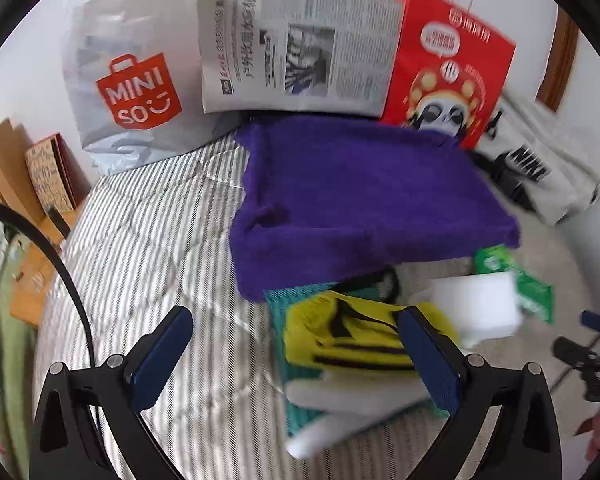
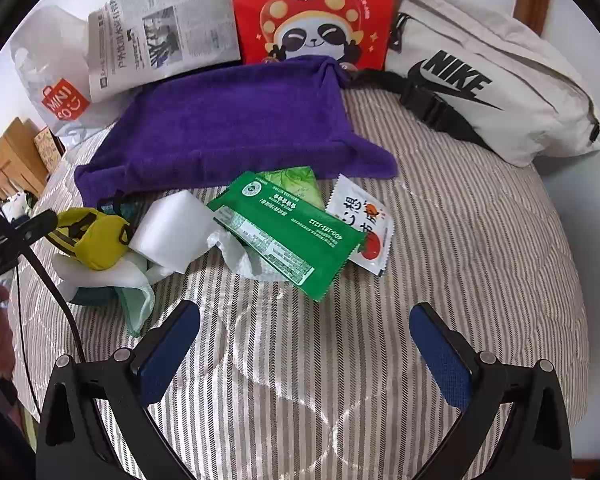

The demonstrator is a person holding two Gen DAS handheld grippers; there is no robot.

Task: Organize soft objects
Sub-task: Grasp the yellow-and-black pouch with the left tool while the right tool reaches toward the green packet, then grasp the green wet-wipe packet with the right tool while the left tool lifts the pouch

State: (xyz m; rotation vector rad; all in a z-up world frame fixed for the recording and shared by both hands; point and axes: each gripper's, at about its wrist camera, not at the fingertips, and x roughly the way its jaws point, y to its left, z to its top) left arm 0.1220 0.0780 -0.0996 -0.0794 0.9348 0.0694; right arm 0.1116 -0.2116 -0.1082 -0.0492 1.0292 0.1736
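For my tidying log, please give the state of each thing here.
purple towel: spread flat
green packet: torn open
yellow pouch: on the pile
Nike bag: lying closed
left gripper: open, empty
right gripper: open, empty

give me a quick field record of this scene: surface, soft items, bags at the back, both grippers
surface: striped quilt
purple towel: spread flat, mid-bed
yellow pouch: in the pile in front of the towel
white sponge: beside the pouch
green packet: on white tissue
sauce sachet: right of the packet
back row: plastic bag, newspaper, red paper bag, waist bag
left gripper: open, fingers empty
right gripper: open, over bare quilt
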